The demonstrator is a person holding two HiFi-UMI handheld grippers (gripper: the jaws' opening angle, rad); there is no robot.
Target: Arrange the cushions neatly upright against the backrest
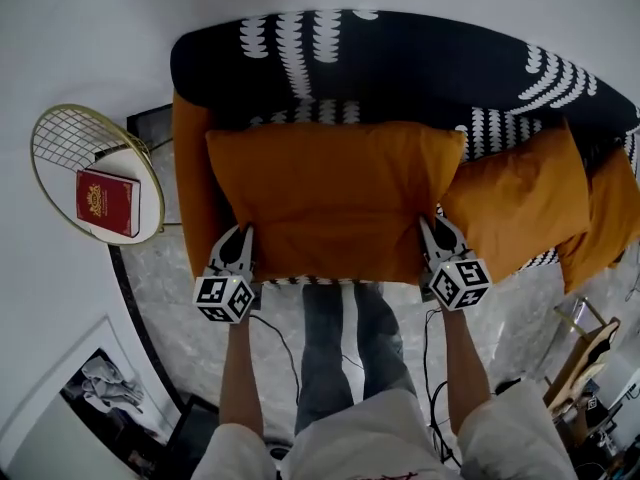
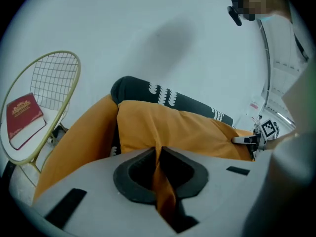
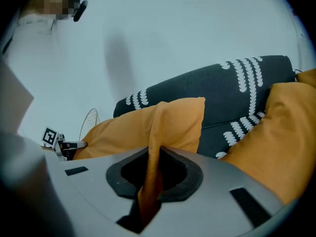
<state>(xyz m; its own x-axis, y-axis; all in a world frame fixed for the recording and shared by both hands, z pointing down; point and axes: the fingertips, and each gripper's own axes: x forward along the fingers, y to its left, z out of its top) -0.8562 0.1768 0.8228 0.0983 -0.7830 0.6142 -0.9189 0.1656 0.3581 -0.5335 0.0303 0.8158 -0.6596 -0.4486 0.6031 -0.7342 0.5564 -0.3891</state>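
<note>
The left gripper (image 1: 237, 243) and right gripper (image 1: 437, 230) each clamp a near corner of the big cushion (image 1: 335, 203) stretched between them, short of the backrest (image 1: 400, 68); it and the cushions (image 1: 515, 198) beyond the right gripper seem not yet placed.

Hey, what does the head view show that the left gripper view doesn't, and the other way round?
Head view only: the person's legs and a framed picture. Left gripper view only: a fold of the cushion pinched between the left hand-held gripper's shut jaws. Both: that cushion, the sofa, and the red book on the wire chair.
</note>
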